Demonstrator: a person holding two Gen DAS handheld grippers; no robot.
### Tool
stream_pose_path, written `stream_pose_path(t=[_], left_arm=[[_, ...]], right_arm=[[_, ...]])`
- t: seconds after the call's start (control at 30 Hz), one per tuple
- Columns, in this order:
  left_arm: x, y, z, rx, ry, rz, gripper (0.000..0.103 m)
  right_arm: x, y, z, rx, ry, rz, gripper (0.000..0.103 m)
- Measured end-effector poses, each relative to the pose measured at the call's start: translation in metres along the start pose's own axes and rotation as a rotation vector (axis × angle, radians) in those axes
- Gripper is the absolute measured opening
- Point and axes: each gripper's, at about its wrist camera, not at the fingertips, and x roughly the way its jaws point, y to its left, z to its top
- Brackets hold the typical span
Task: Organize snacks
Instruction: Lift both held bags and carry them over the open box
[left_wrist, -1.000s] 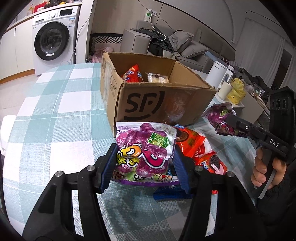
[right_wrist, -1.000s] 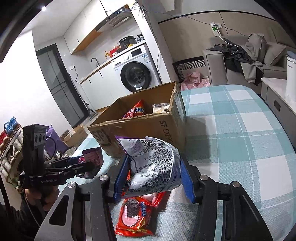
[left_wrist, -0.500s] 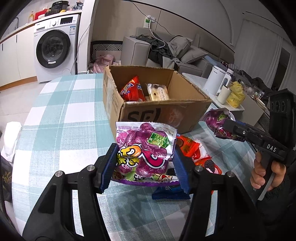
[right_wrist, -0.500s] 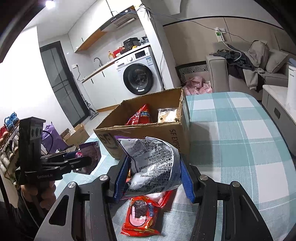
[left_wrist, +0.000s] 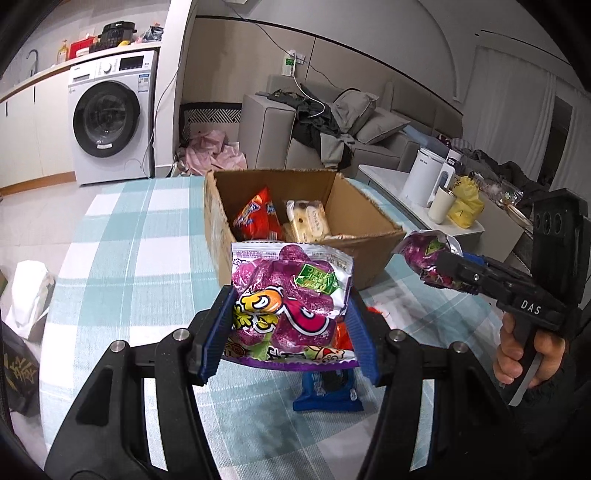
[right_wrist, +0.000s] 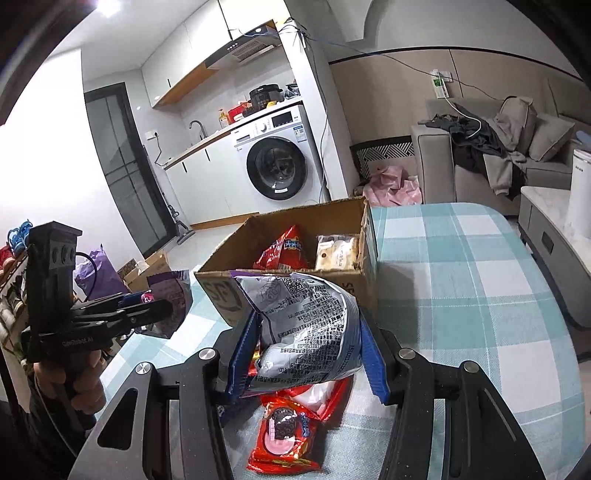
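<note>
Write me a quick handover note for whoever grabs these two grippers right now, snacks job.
Left gripper: shut on a purple snack bag, held above the table in front of the cardboard box.
Right gripper: shut on a second purple bag, its silver printed back facing the camera, also near the box.
Done: a red bag and a pale pastry pack lie in the box.
Left: drop both held bags in, then collect the blue cookie pack and red cookie packs from the checked tablecloth.

washing machine under counter, grey sofa behind, possibly curtains right.
</note>
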Motion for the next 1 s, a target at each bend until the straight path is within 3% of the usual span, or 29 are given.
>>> stream_pose_path(t=[0.5, 1.0], left_arm=[[0.007, -0.019, 0.045, 0.035, -0.003, -0.004, 0.056], [0.057, -0.020, 0.079, 0.025, 0.018, -0.003, 0.056]], right_arm=[[0.009, 0.016, 0.042, -0.016, -0.038, 0.050, 0.053], [0.031, 0.009, 0.076, 0.030, -0.051, 0.082, 0.053]])
